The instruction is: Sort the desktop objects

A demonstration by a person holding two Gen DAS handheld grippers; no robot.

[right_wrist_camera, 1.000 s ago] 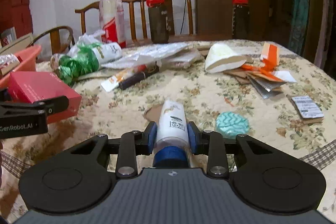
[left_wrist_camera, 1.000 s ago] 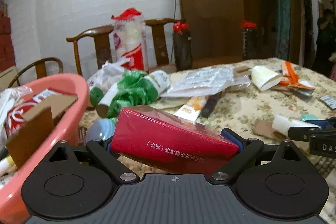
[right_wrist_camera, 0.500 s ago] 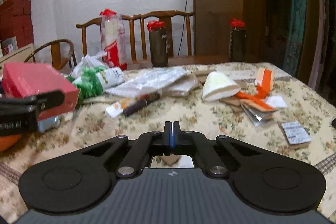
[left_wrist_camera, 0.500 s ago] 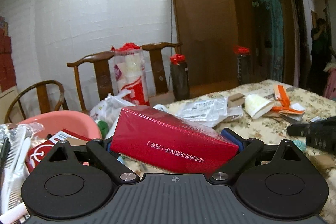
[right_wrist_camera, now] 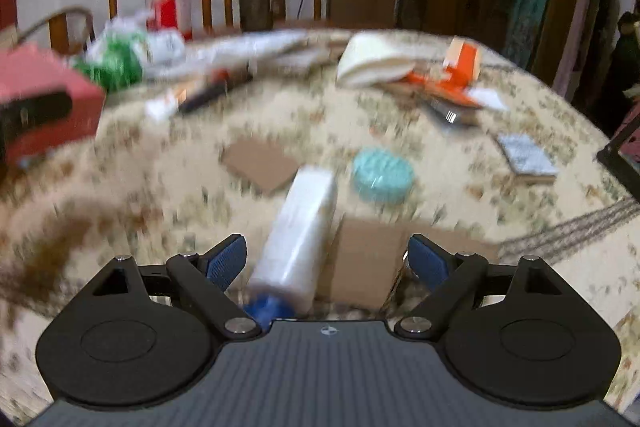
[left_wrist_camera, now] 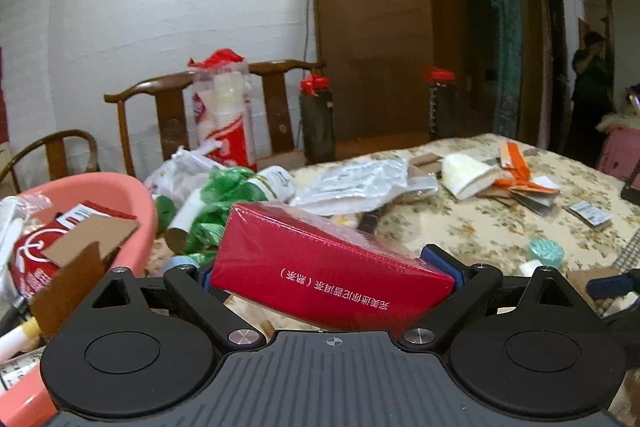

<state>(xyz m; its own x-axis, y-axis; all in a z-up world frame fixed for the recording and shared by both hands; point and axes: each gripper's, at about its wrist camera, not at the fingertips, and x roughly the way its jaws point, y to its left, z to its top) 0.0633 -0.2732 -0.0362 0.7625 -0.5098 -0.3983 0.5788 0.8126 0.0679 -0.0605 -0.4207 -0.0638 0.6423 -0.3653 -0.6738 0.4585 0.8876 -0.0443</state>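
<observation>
White tube between parted fingers, untouched

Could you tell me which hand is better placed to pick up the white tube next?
Right. The right gripper is open around the white tube, while the left gripper is shut on the red box.

**Upside-down print on the red box**

We read one printed line on the red box, white Chinese characters ending in a bracketed pair, seen upside down; we cannot make out the individual characters with certainty. Labels elsewhere are too blurred to read.
</observation>
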